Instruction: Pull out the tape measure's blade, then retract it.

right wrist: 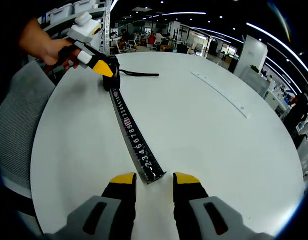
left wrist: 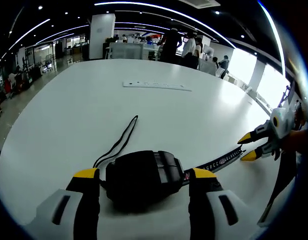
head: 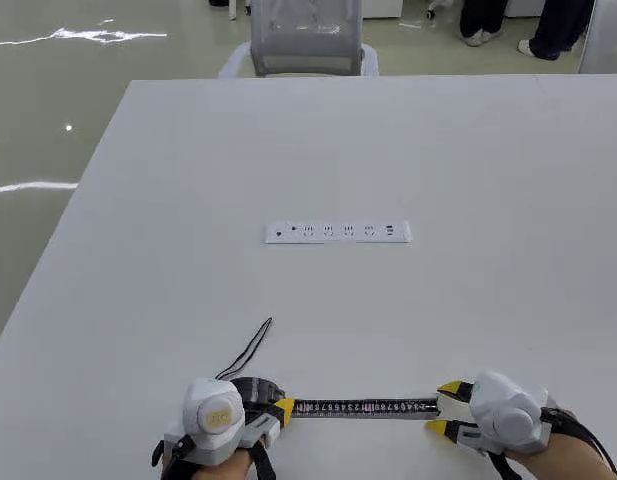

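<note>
The black tape measure case (head: 256, 390) (left wrist: 144, 177) rests on the white table (head: 338, 150) near its front edge. My left gripper (head: 270, 402) (left wrist: 144, 173) is shut on the case, one yellow-tipped finger on each side. The numbered blade (head: 363, 407) (right wrist: 131, 132) lies flat, drawn out to the right. Its hooked end sits between the spread fingertips of my right gripper (head: 444, 407) (right wrist: 154, 177), which is open and not clamping it. In the right gripper view the left gripper (right wrist: 96, 62) holds the case far up the blade.
The case's black wrist cord (head: 250, 348) (left wrist: 121, 140) trails away across the table. A white power strip (head: 338, 232) (left wrist: 156, 85) lies mid-table. A grey chair (head: 306, 40) stands at the far edge, with people's legs beyond it.
</note>
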The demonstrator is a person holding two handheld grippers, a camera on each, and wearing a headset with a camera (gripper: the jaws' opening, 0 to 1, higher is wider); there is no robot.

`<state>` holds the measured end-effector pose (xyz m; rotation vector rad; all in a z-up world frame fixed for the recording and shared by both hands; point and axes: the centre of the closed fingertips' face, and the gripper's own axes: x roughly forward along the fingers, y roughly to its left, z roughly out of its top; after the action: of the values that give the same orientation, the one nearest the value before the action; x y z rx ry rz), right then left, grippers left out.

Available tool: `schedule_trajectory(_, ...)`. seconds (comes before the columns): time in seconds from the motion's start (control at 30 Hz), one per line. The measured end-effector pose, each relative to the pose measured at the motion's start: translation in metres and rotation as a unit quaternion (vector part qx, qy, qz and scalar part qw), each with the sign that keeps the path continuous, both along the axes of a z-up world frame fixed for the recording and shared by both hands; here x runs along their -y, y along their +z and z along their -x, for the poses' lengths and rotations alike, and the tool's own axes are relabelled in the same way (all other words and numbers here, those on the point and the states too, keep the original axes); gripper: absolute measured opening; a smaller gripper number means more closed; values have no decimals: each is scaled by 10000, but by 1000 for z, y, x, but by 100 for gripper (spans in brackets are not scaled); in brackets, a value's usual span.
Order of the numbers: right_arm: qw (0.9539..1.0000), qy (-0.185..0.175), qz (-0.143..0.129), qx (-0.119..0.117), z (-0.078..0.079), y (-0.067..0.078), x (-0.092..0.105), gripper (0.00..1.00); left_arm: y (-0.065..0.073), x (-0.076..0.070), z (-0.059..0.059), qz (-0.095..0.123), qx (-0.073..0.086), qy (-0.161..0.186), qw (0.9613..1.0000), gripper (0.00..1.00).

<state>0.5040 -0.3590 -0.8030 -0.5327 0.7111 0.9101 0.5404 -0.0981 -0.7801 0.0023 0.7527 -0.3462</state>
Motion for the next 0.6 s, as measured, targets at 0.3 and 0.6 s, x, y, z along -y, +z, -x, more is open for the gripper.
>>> schedule_trajectory(0.3,9999,58,112,-35,1,-2,0,15,-3,3,-3,-29,-11,58,10000,64)
schedule_trajectory(0.6,9998,50,124,-142,0,-4,1,13,-3,2,-5,-53,-21,125,9999,62)
